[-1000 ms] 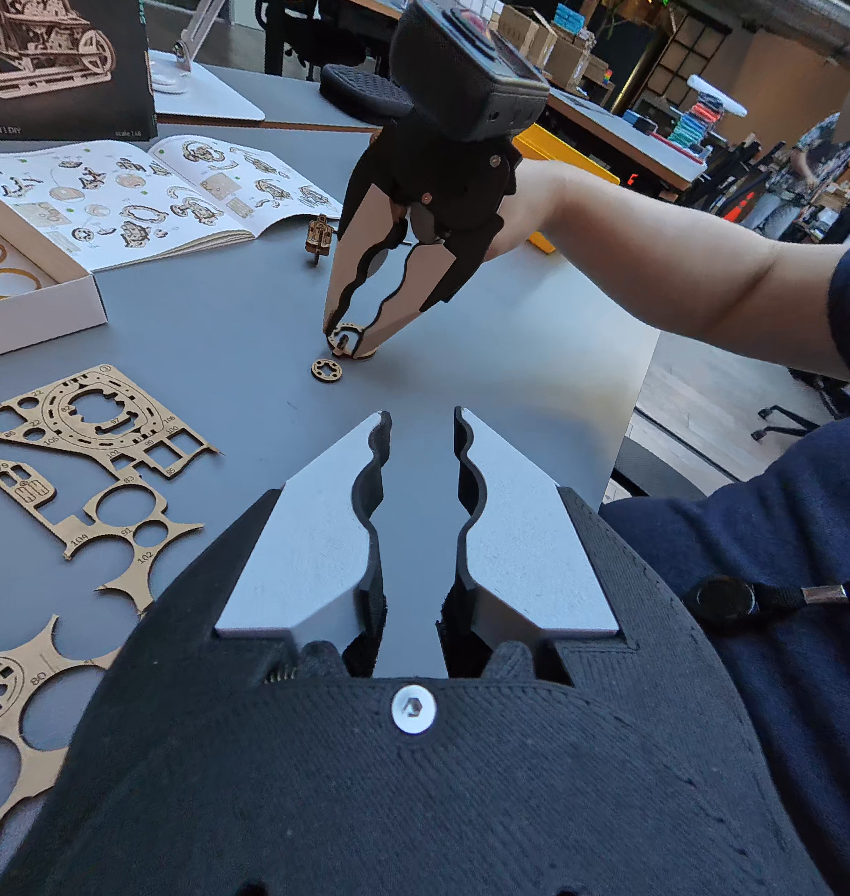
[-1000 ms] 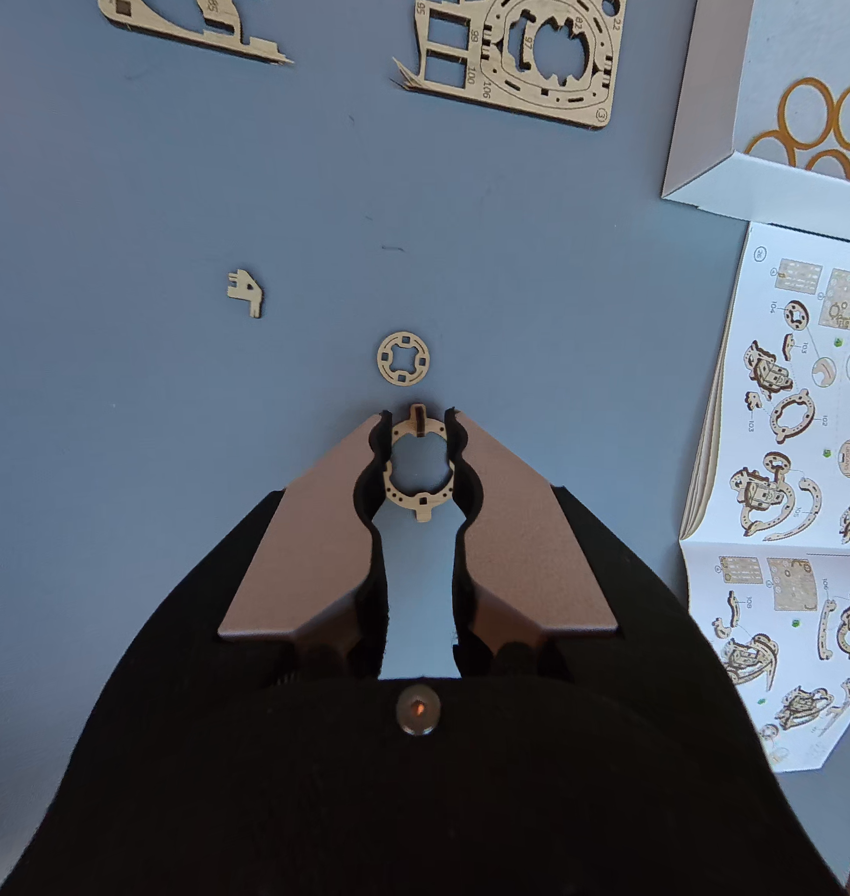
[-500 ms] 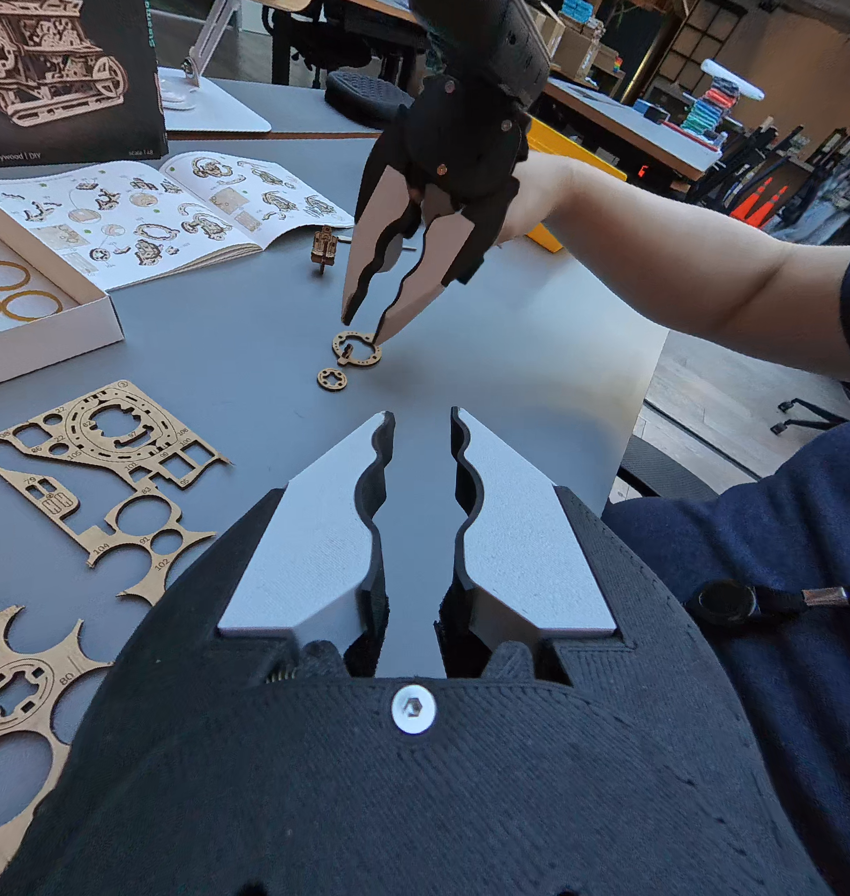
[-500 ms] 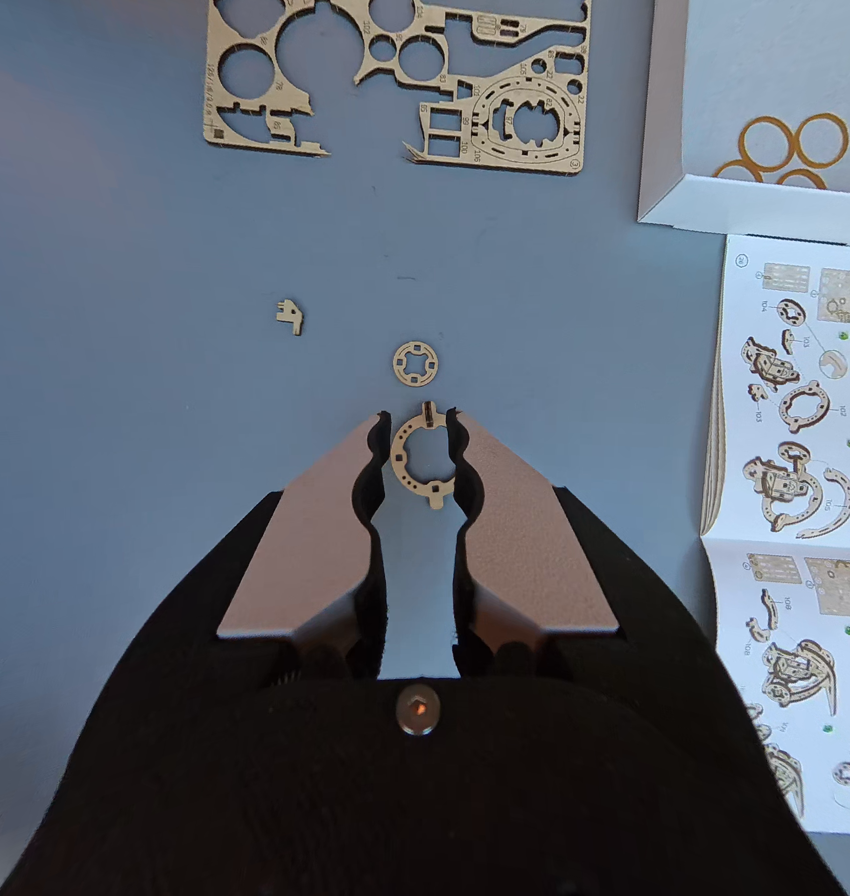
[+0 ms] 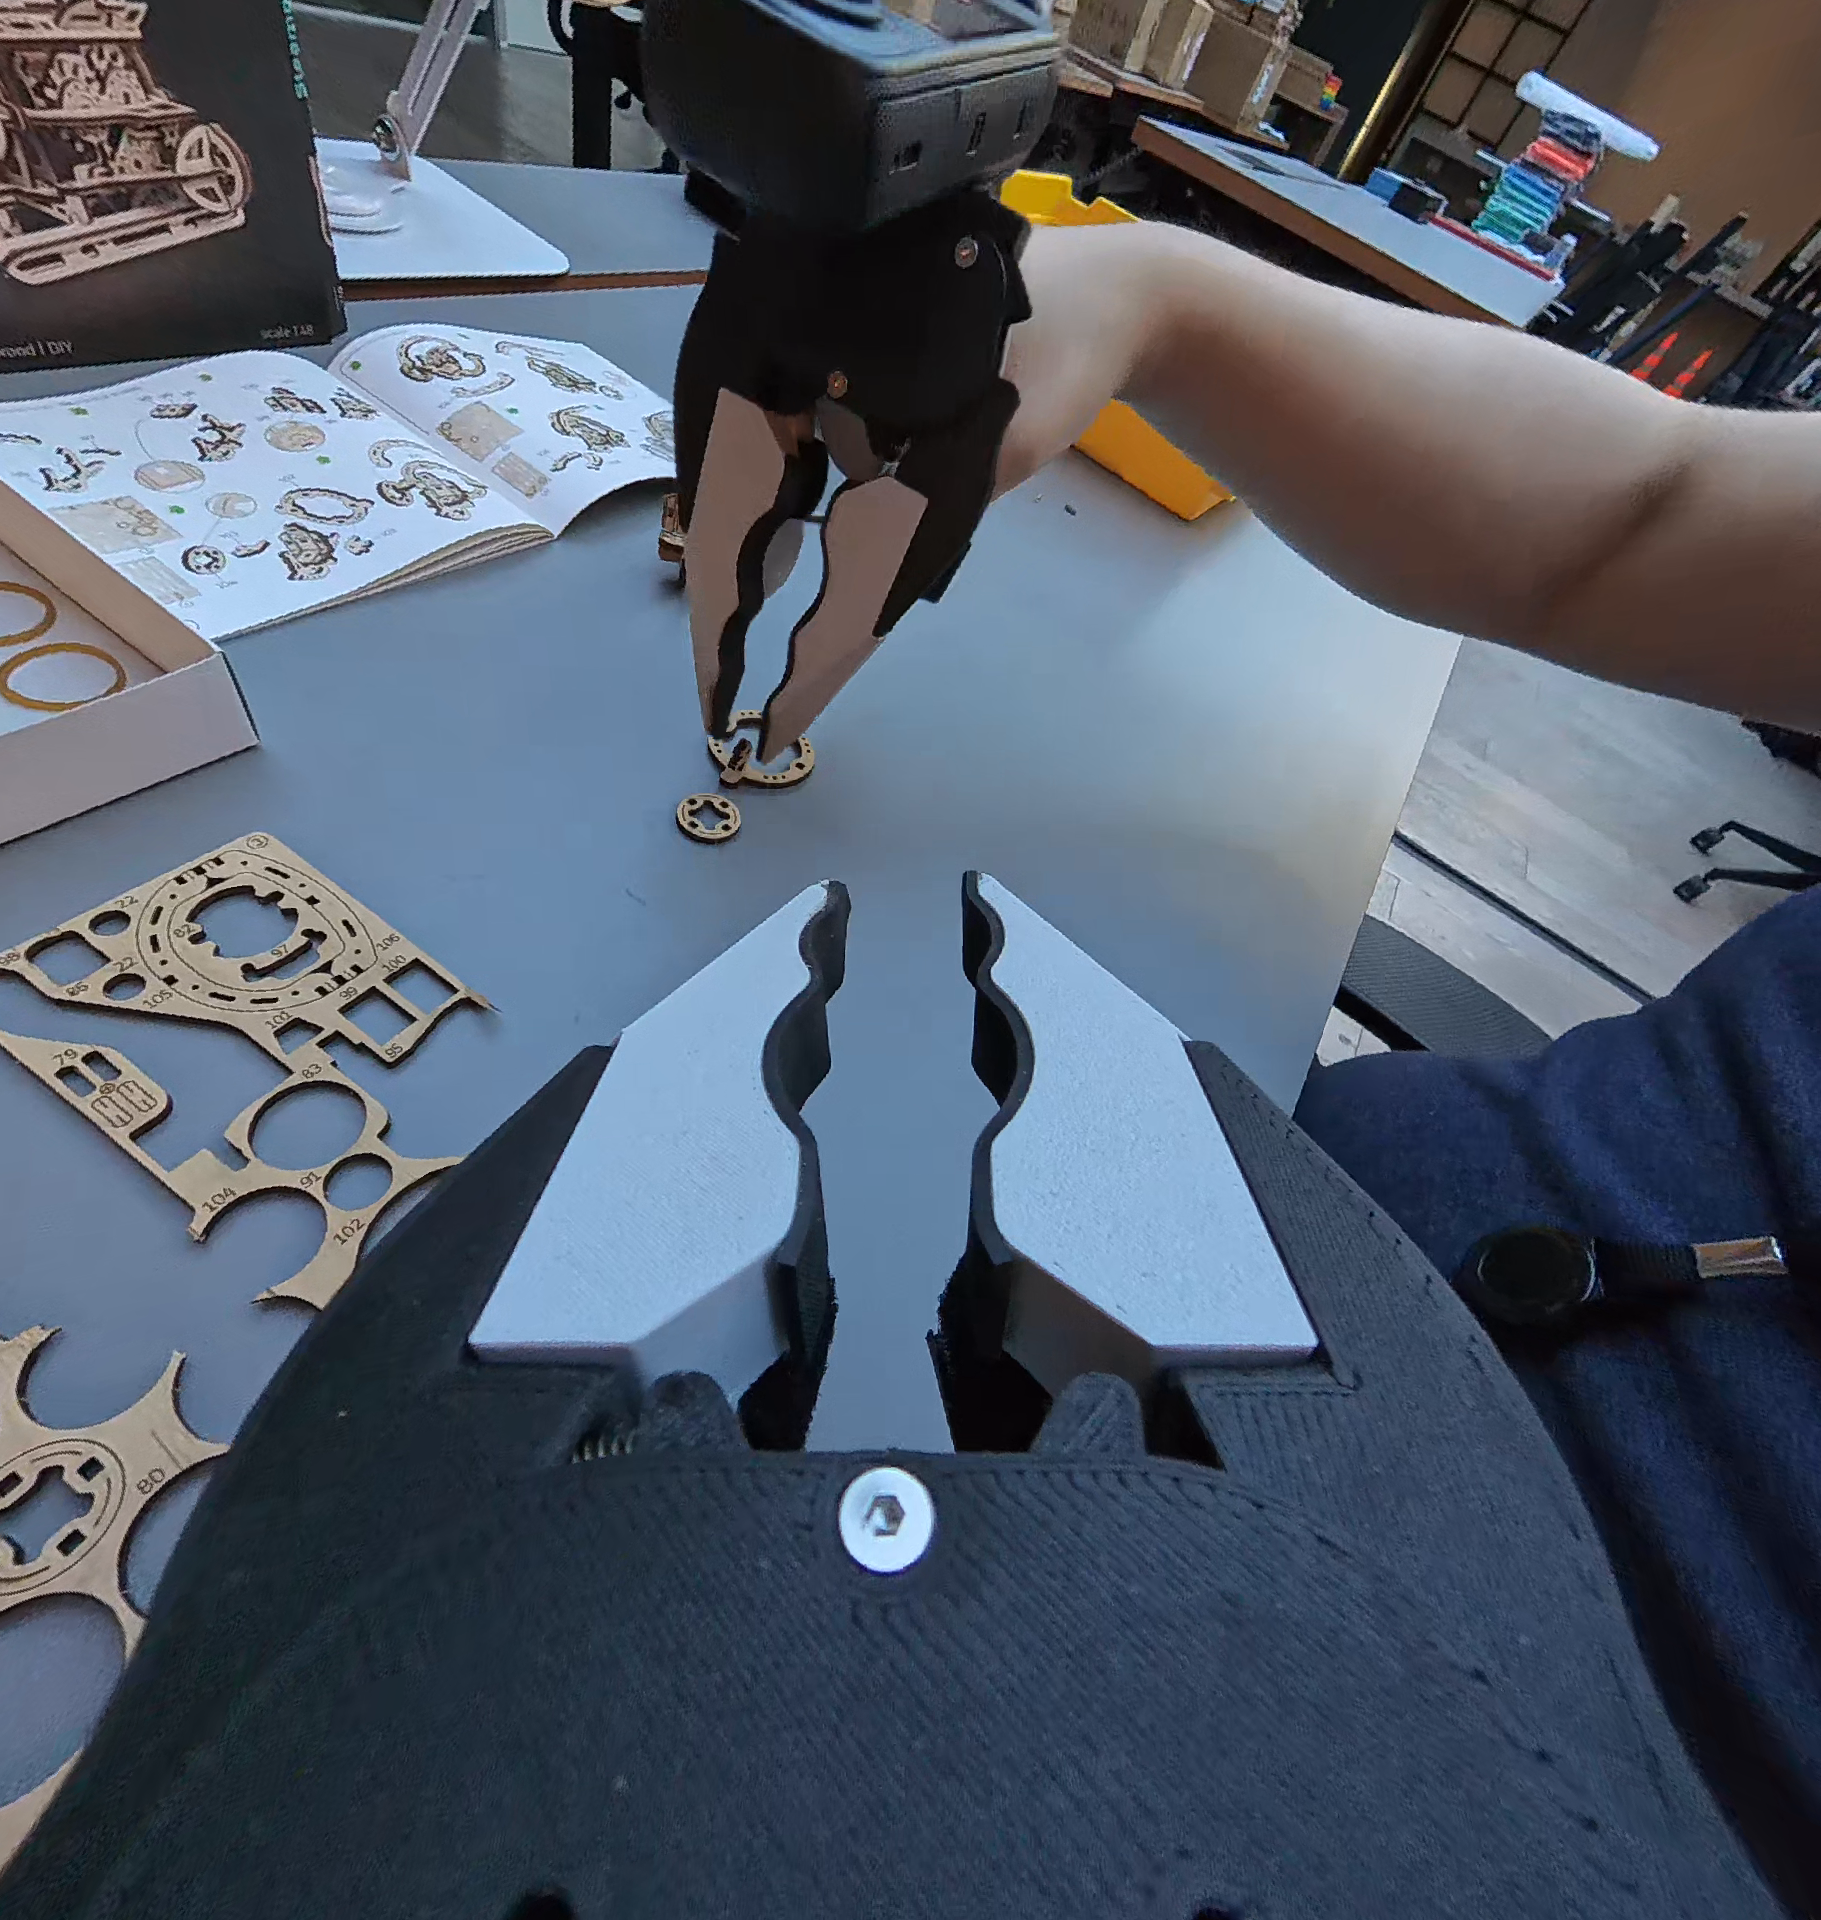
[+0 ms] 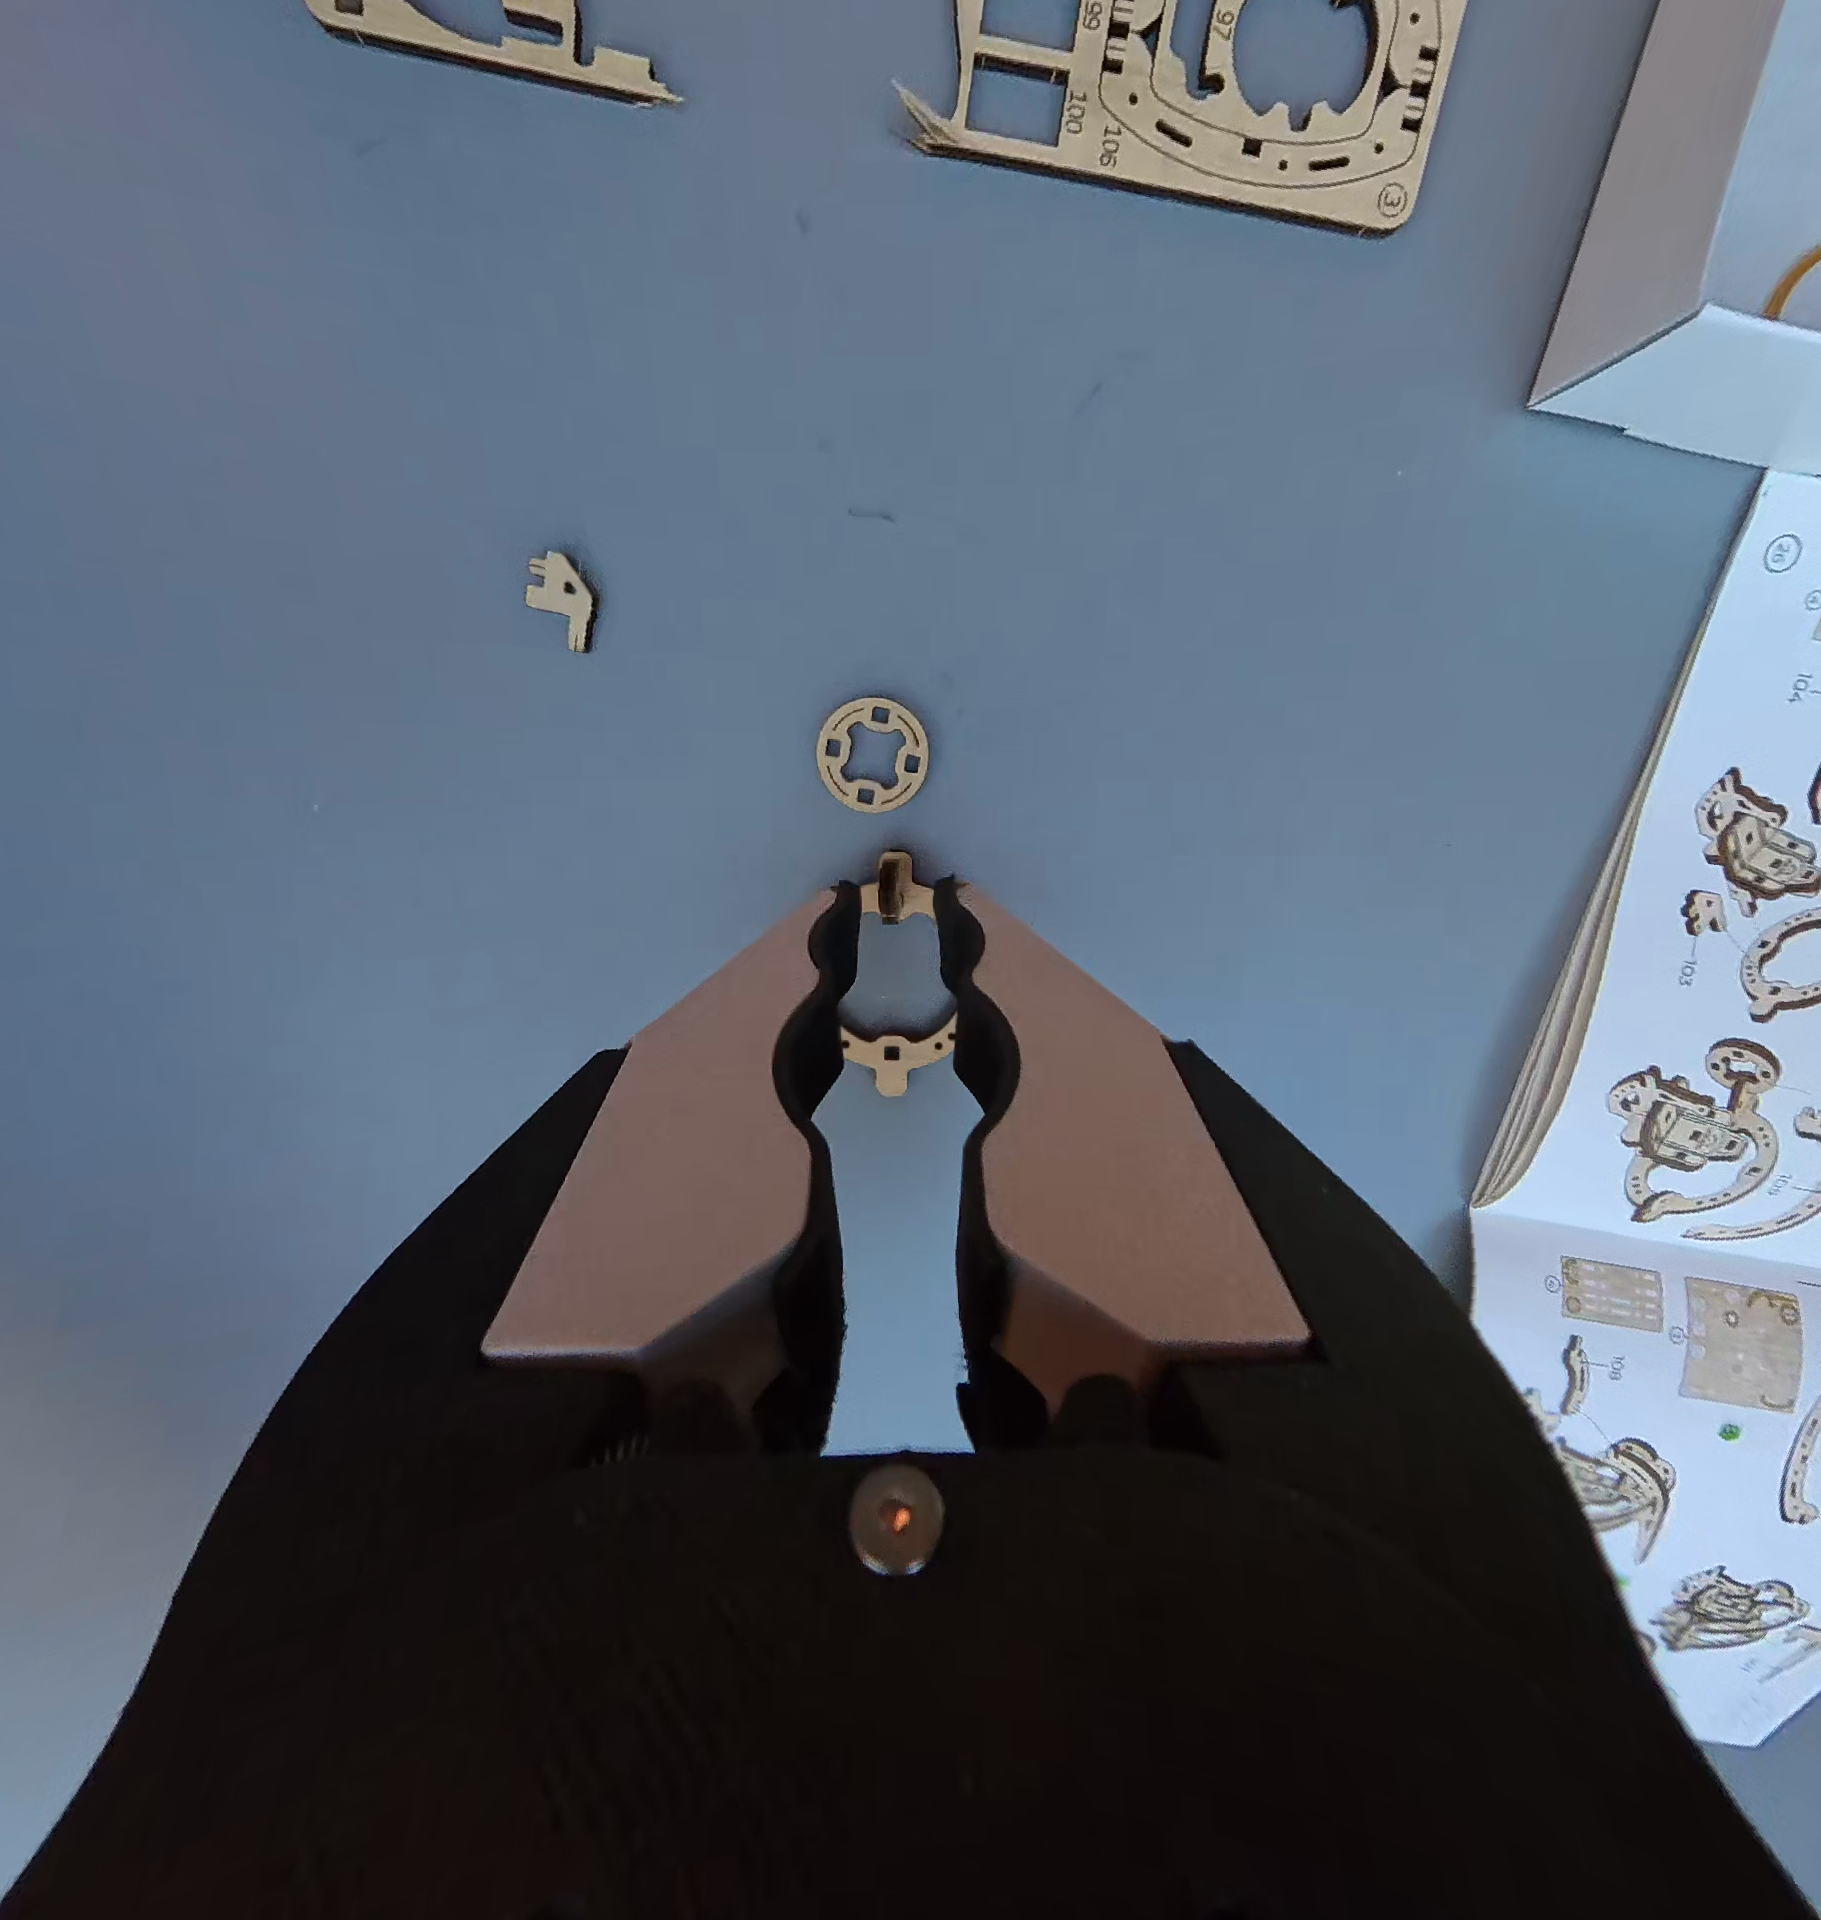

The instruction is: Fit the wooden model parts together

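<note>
A wooden ring part (image 5: 771, 767) with a small upright peg lies flat on the grey table (image 5: 1041, 727). My right gripper (image 5: 745, 740) points down with its tips on or just over the ring. In the right wrist view the open right gripper (image 6: 895, 902) straddles the ring (image 6: 895, 1049), and the peg (image 6: 893, 883) stands between the tips, untouched. A small round disc (image 6: 873, 753) lies just beyond it, also in the left wrist view (image 5: 707, 818). A small notched piece (image 6: 563, 601) lies further left. My left gripper (image 5: 904, 904) is open and empty, held above the table nearer me.
Punched-out plywood sheets (image 5: 231, 987) (image 6: 1197, 104) lie at the left. A white box (image 5: 106, 748) holds rubber bands. An open instruction booklet (image 5: 314, 468) (image 6: 1716, 1039) and the kit's dark box (image 5: 106, 156) are behind. A small assembled part (image 5: 669, 530) and a yellow bin (image 5: 1145, 457) are beyond. Left tips to right tips: about 15 centimeters. Between my right fingertips and the small notched piece (image 6: 563, 601) there is roughly 7 centimeters.
My right gripper rose off the ring, leaving it on the table, then came back down over it. The left gripper has barely moved.
</note>
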